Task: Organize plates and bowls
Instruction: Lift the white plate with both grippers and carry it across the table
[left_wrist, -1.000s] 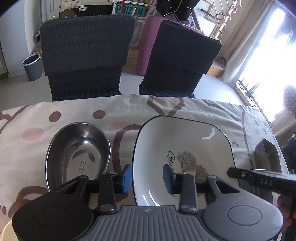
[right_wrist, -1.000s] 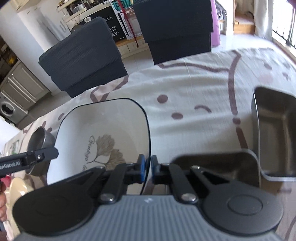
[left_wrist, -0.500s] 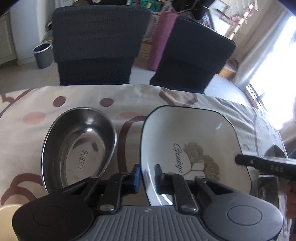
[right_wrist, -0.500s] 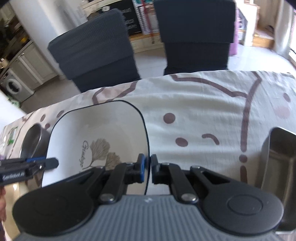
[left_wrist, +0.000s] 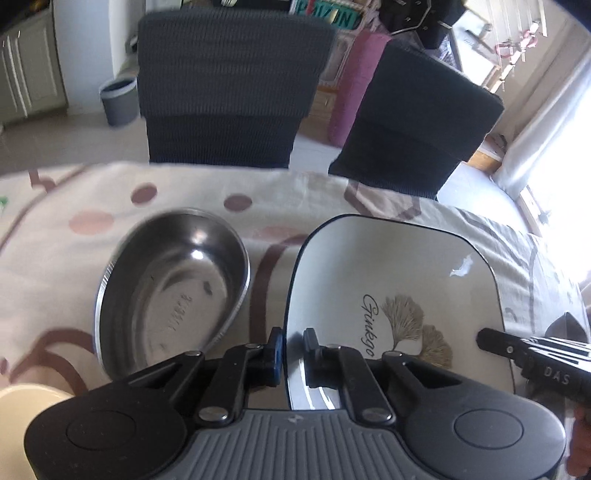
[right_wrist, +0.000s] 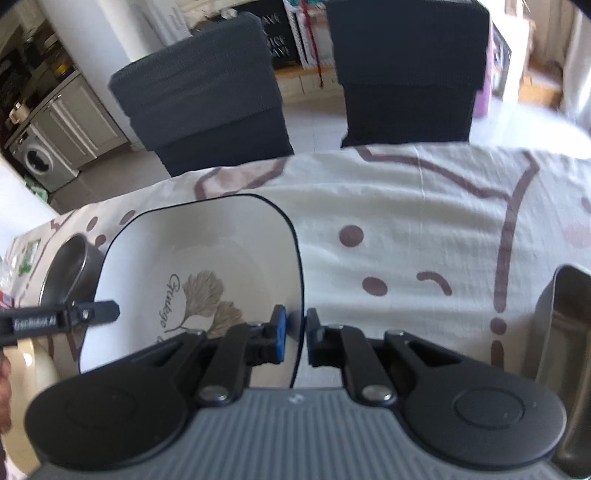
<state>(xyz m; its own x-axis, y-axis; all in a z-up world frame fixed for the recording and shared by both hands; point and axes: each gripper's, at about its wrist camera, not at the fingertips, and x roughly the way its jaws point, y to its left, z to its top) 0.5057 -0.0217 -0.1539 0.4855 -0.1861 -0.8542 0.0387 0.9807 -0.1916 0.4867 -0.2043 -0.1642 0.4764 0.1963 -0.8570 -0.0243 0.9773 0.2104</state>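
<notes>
Square ginkgo plate (left_wrist: 399, 280), beside the oval steel bowl (left_wrist: 166, 288), pinched on opposite rims by the left gripper (left_wrist: 293, 350) and right gripper (right_wrist: 293, 332); lift both together, keeping it level.

Home dining room: clothed table (right_wrist: 406, 206), chairs (left_wrist: 229, 85), washing machine (right_wrist: 35, 162).

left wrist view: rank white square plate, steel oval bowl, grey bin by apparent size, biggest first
1. White square plate, largest in frame.
2. Steel oval bowl, somewhat smaller.
3. Grey bin, smallest; it stands on the floor beyond the table, so distance shrinks it and its true size stays unsure.
</notes>
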